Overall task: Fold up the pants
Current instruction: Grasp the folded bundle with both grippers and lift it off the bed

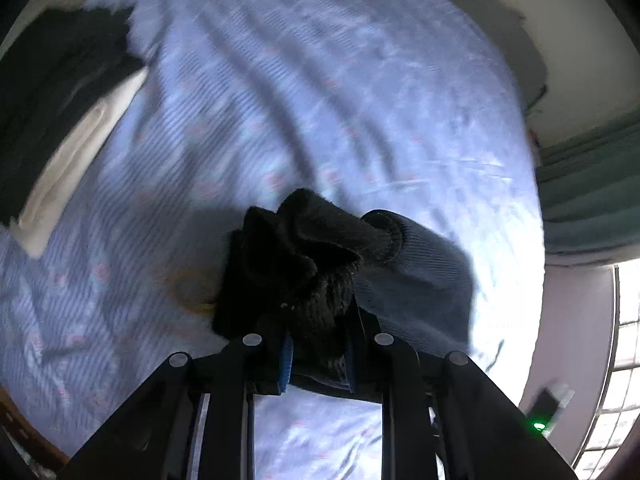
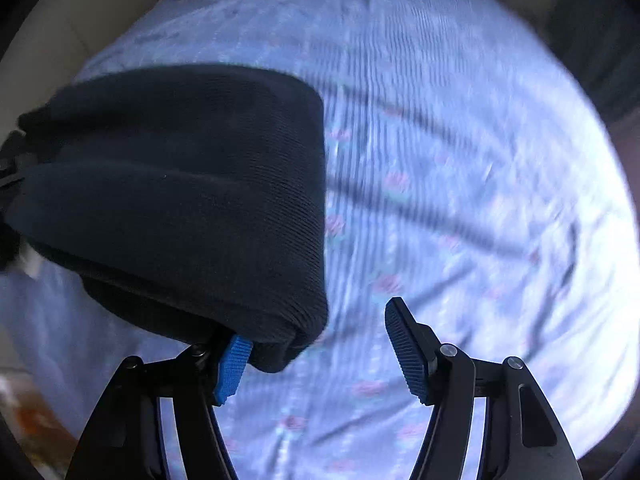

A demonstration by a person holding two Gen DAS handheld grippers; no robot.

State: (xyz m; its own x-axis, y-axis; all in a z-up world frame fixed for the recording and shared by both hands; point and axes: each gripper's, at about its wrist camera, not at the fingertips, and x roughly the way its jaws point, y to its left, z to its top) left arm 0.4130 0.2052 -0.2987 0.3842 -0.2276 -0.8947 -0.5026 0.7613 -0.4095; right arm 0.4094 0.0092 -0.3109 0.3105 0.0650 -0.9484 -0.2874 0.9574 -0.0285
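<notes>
Left gripper [image 1: 318, 354] clamps dark pants [image 1: 304, 256]; right gripper's [image 2: 320, 354] jaws gape

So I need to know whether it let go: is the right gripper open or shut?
Open. The right gripper has its blue pads wide apart with bedsheet showing between them; the dark pants only drape over its left pad.

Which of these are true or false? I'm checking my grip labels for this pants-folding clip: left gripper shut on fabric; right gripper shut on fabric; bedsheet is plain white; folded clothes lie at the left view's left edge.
1. The left gripper is shut on the dark pants: true.
2. The right gripper is shut on fabric: false, its jaws stand wide open.
3. The bedsheet is plain white: false, it is light blue, striped with pink motifs.
4. Folded clothes lie at the left view's left edge: true.
</notes>
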